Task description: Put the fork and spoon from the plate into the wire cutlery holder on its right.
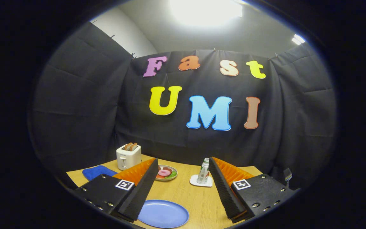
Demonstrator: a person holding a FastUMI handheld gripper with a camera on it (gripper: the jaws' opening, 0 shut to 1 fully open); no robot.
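My gripper (pixel 183 190) is held up above the counter (pixel 183 190), fingers wide apart, nothing between them. The blue plate (pixel 163 213) lies low between the fingers, close to the left one, partly hidden behind it. The part of it I see is bare: no fork, no spoon on it. The wire cutlery holder I can't make out; just past the right finger, at the counter's edge, a dark handle-like thing (pixel 287 175) sticks up, too small to say what it is. So the stage isn't settled: a bare plate fits with the cutlery already moved off, but it could also sit on the hidden bit of the plate behind the left finger. Beyond the fingers: a toaster (pixel 128 156) with bread, a blue cloth (pixel 96 172) next to it, a small plate of food (pixel 166 172) by the left fingertip, a bottle (pixel 204 171) on a white coaster (pixel 201 181) near the right fingertip.
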